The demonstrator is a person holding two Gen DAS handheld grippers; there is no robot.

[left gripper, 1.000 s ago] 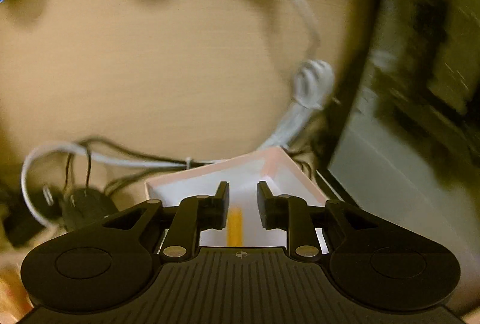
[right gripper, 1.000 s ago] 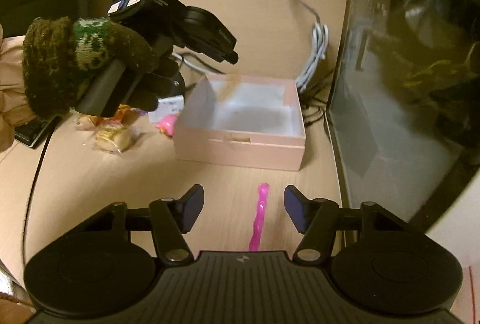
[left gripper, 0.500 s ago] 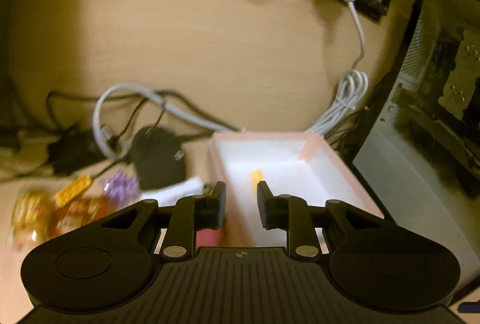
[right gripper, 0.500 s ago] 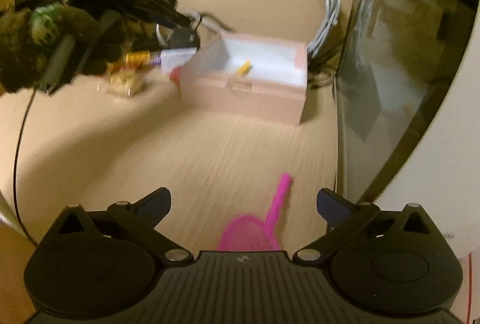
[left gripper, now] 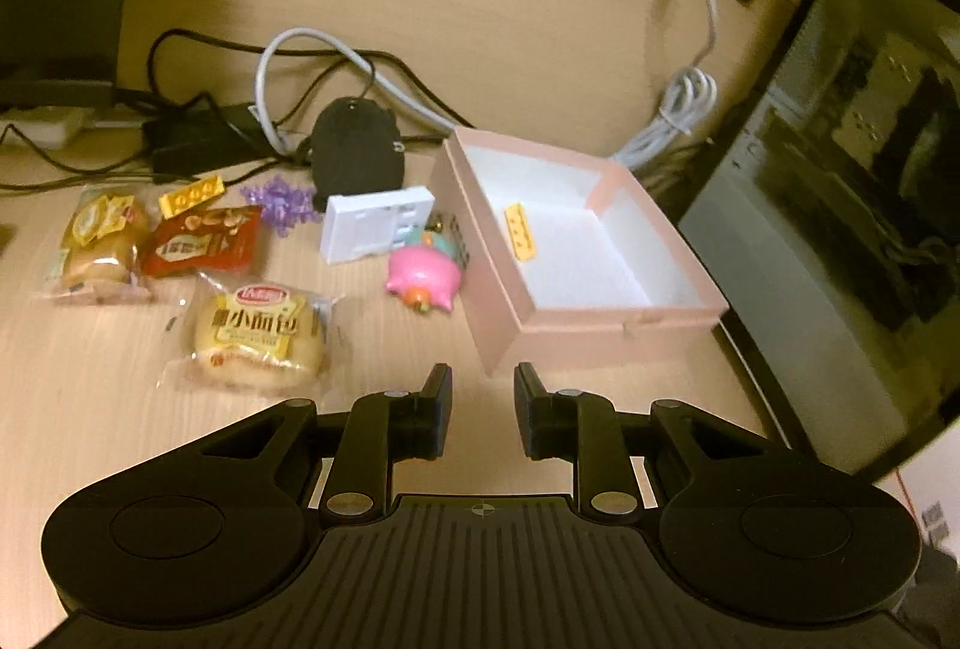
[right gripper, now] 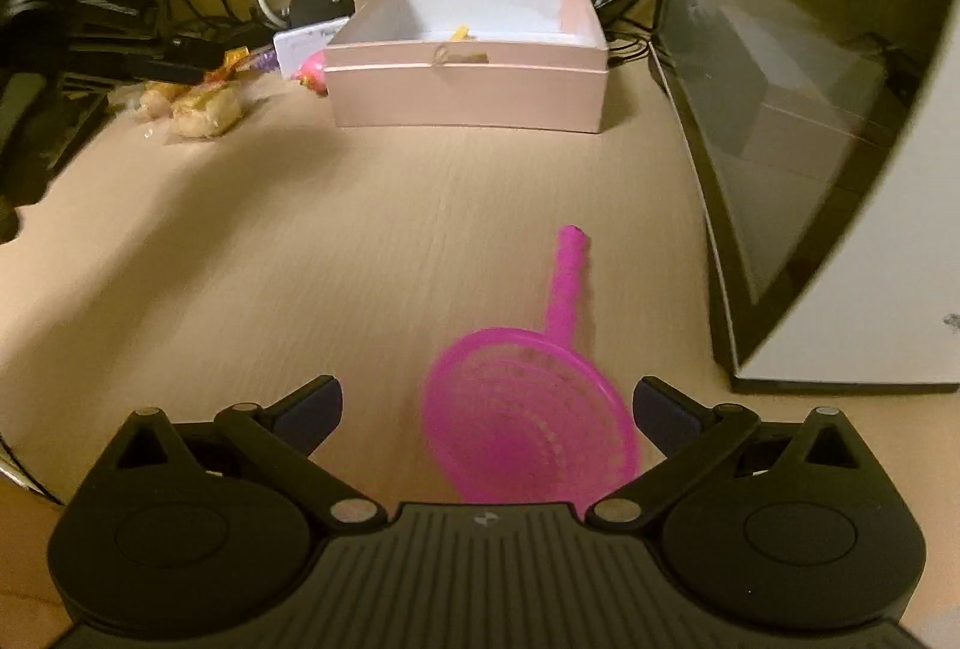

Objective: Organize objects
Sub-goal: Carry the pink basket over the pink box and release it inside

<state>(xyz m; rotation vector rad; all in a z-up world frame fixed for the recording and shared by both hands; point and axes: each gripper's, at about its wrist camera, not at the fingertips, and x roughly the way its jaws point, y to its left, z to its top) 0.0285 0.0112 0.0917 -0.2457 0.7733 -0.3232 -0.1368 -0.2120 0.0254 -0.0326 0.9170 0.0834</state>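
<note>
An open pink box (left gripper: 624, 316) with a white inside stands on the wooden desk and holds a small yellow brick (left gripper: 519, 232). It also shows in the right wrist view (right gripper: 468, 87). My left gripper (left gripper: 478, 397) hovers in front of the box's near corner, its jaws a narrow gap apart and empty. My right gripper (right gripper: 486, 409) is wide open and empty, with a pink toy strainer (right gripper: 531, 409) lying on the desk between its fingers, handle pointing away.
Left of the box lie a pink pig toy (left gripper: 423, 280), a white plastic block (left gripper: 375, 226), a purple piece (left gripper: 281, 200), another yellow brick (left gripper: 191, 196) and three snack packets (left gripper: 258, 340). Cables and a black adapter (left gripper: 354, 150) lie behind. A dark-fronted case (right gripper: 798, 108) stands right.
The left gripper has pulled back and up from over the box, leaving the yellow brick inside. The right gripper has backed away and opened wider, bringing the strainer's bowl into view.
</note>
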